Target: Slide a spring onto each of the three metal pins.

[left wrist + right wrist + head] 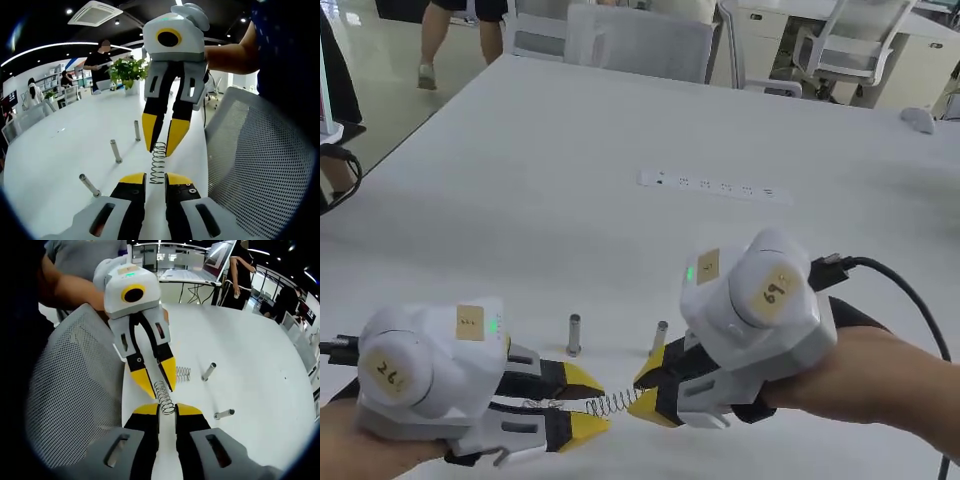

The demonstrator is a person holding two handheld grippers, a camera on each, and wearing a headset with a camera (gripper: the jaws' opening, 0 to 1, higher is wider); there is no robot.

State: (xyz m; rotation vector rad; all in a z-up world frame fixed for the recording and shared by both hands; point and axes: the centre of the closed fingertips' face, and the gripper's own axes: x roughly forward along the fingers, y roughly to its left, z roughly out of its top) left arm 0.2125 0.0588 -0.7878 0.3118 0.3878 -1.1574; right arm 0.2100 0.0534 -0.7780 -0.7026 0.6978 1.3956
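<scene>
ok so I'd call this the very first step, and it's a handover or regrip rather than the threading itself; one spring (612,403) hangs in the air between the two tools, low over the near edge of the white table (520,200); the left gripper (592,403) has its yellow jaws pressed together on one end of the coil; the right gripper (642,388) is pinched on the other end; so both are clamped on the same spring, which runs roughly level between them; the left gripper view makes it plain, with the coil going straight from its own jaws into the other tool's tips

the three metal pins (116,151) stand upright in a row on the table just beyond the grippers; all three look bare, so my read is that none is done yet; a second spring (183,372) lies flat on the table near one pin in the right gripper view

next move, my guess: one gripper has to let go so one end of the coil is free, since a pinched end can't take a pin; then the holder tips the spring upright, lines its open end over a pin, probably the nearby pin (661,337) just beside the right gripper, and lowers it; the coil looks floppy, so gripping close to the free end should stop it wobbling off the pin top; squeezing too hard could kink it
</scene>
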